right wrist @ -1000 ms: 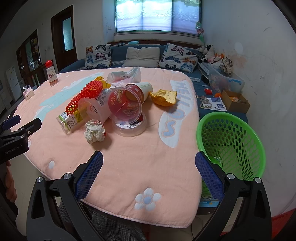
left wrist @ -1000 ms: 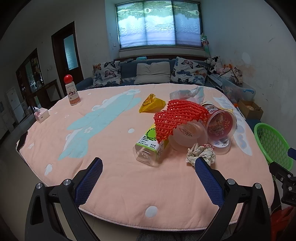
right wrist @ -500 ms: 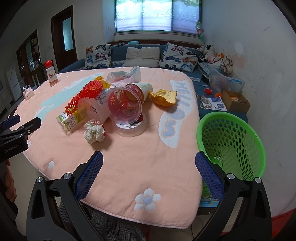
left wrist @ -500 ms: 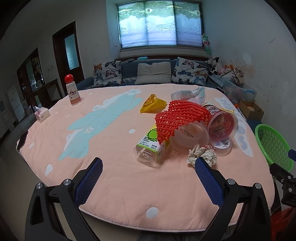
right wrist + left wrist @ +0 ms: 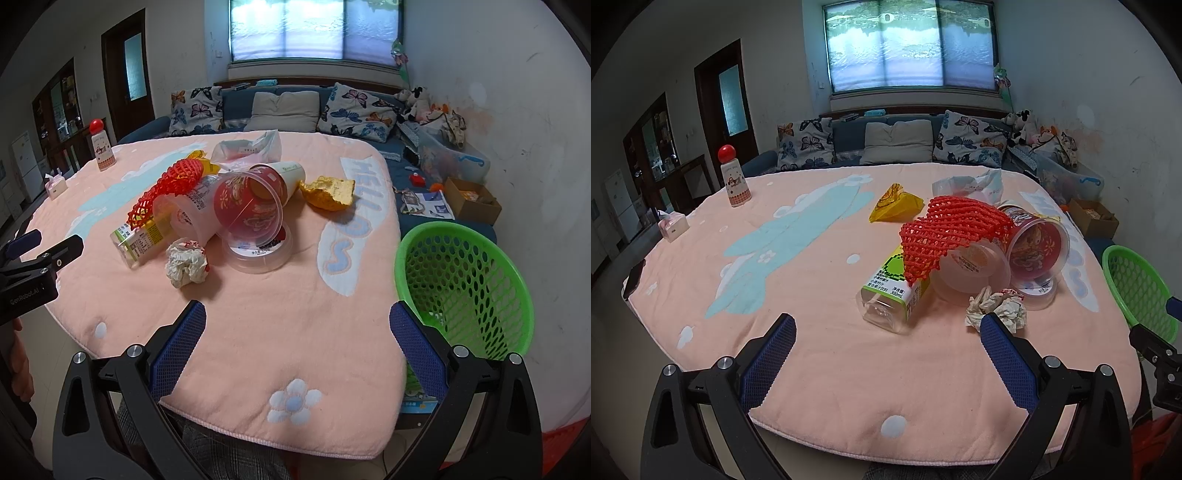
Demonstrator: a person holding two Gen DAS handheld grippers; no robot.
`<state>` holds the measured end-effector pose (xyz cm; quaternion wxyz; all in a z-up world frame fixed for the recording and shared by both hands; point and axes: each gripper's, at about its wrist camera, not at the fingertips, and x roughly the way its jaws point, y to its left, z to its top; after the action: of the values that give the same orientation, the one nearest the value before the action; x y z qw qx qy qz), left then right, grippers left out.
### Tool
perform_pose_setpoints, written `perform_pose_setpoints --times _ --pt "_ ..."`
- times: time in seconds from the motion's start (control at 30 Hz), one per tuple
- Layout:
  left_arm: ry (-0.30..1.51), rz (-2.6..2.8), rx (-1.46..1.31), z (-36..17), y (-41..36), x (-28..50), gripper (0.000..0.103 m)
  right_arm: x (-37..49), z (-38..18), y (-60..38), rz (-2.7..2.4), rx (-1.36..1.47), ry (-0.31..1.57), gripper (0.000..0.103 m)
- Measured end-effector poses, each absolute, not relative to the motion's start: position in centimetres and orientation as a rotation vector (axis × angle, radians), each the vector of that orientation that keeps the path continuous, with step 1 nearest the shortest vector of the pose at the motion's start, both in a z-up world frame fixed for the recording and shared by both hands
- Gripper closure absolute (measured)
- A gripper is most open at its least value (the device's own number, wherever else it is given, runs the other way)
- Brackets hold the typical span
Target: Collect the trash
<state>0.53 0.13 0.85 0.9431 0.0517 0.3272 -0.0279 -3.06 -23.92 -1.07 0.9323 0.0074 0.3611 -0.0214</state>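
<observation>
The table (image 5: 258,332), under a pink cloth, carries a heap of trash near its middle, and the green basket (image 5: 461,288) stands just beside its right edge, lower than the top. Nothing is collected yet, it seems; the step in hand is a first pick.

The heap: a red-printed cup (image 5: 251,206) lying on its side on a clear lid (image 5: 258,254), a clear tub (image 5: 971,273) touching it, a red net (image 5: 945,229) draped over tub and bottle (image 5: 892,291), and a paper wad (image 5: 186,264) at the near edge.

The left gripper (image 5: 886,332) and right gripper (image 5: 297,321) both hover short of the heap, fingers spread wide and empty.

Best to start with the wad: loose, nearest, nothing on it. Straddle it, close gently, lift clear before swinging to the basket. Leave the net for later; pulling it may roll the cup.
</observation>
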Motion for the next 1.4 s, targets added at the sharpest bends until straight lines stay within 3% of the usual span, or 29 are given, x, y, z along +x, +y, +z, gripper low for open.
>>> perform_pose_setpoints --times 0.87,1.4 --pt "0.694 -0.040 0.091 0.7 1.2 3.7 0.006 1.8 -0.5 -24.3 0.012 -0.004 0.734 0.004" --pt "0.723 -0.031 0.081 0.5 2.4 6.5 0.006 10.2 0.8 -23.6 0.152 0.058 0.820 0.010"
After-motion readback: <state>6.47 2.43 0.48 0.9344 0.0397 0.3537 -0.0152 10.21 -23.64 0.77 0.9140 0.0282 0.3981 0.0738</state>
